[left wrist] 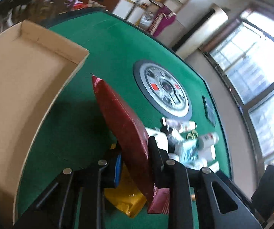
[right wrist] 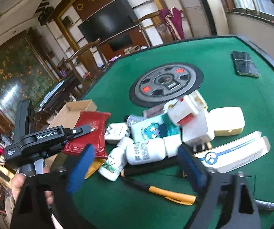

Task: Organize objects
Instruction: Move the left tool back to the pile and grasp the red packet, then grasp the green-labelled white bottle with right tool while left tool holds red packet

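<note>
My left gripper [left wrist: 135,152] is shut on a dark red foil packet [left wrist: 121,122] and holds it above the green table, right of the open cardboard box [left wrist: 22,87]. In the right wrist view the left gripper [right wrist: 87,128] shows holding the red packet [right wrist: 91,131] beside the box [right wrist: 74,112]. My right gripper [right wrist: 135,164] is open and empty, hovering over a pile: a white bottle [right wrist: 146,151], a small white bottle [right wrist: 113,165], a teal packet [right wrist: 152,127], white adapters [right wrist: 186,114], a black-and-orange pen [right wrist: 161,190].
A round dial plate [right wrist: 165,85] sits at the table's centre. A phone [right wrist: 245,64] lies far right. A cream case [right wrist: 228,122] and a white carton [right wrist: 236,152] lie right of the pile. A yellow packet [left wrist: 125,196] lies under my left gripper.
</note>
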Motion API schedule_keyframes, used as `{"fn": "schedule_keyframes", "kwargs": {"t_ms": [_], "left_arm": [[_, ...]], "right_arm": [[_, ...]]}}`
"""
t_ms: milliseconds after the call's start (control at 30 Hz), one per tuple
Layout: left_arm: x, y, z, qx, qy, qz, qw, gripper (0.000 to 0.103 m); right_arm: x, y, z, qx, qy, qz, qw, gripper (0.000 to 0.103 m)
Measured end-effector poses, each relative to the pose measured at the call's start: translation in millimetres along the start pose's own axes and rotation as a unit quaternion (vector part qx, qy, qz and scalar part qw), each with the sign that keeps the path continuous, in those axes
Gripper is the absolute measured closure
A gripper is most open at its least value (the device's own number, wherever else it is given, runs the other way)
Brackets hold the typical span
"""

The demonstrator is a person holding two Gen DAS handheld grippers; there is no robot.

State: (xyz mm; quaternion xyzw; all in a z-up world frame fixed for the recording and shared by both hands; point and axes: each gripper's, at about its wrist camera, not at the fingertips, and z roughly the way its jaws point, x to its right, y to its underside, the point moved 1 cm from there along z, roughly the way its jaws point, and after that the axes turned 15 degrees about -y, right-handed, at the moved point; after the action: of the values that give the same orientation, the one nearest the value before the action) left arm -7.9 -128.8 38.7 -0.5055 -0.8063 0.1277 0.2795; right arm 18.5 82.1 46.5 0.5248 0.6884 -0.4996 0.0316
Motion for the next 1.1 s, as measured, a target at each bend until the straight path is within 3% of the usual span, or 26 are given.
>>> {"fn": "schedule_keyframes", "kwargs": {"t_ms": [67,233,333,733,800,1100], "left_arm": [[2.6,6.0,-2.5,-0.004,-0.002,0.028,0.9996,0.079],[4.0,24.0,-16.5,-0.010,-0.024,0.102,0.9944,0.083],[-0.6,33.5,-25.2,-0.018,-0.027,0.127,0.9914,0.083],[6.8,42.4,-30.3,-0.014,-0.051,0.166,0.9847,0.083],[7.2,41.0,-30.1,-0.014,-0.052,0.165,0.9848,0.083],[6.4,40.1,-35.7,0.005,-0.038,0.148,0.9882,0.085]], "right_arm": [[-1.7,2.2,9.9,-0.022,-0.021,0.007,1.000,0.041],[-2.7,7.6,33.2,-0.057,-0.070,0.042,0.995,0.054],[-4.8,8.3,46.8,-0.072,-0.075,0.055,0.993,0.055],[-9.8,15.0,95.0,-0.137,-0.019,0.010,0.990,0.058],[-11.0,15.0,95.2,-0.133,-0.005,-0.005,0.991,0.065],[-6.9,13.3,81.8,-0.112,-0.011,0.000,0.994,0.066]]}}
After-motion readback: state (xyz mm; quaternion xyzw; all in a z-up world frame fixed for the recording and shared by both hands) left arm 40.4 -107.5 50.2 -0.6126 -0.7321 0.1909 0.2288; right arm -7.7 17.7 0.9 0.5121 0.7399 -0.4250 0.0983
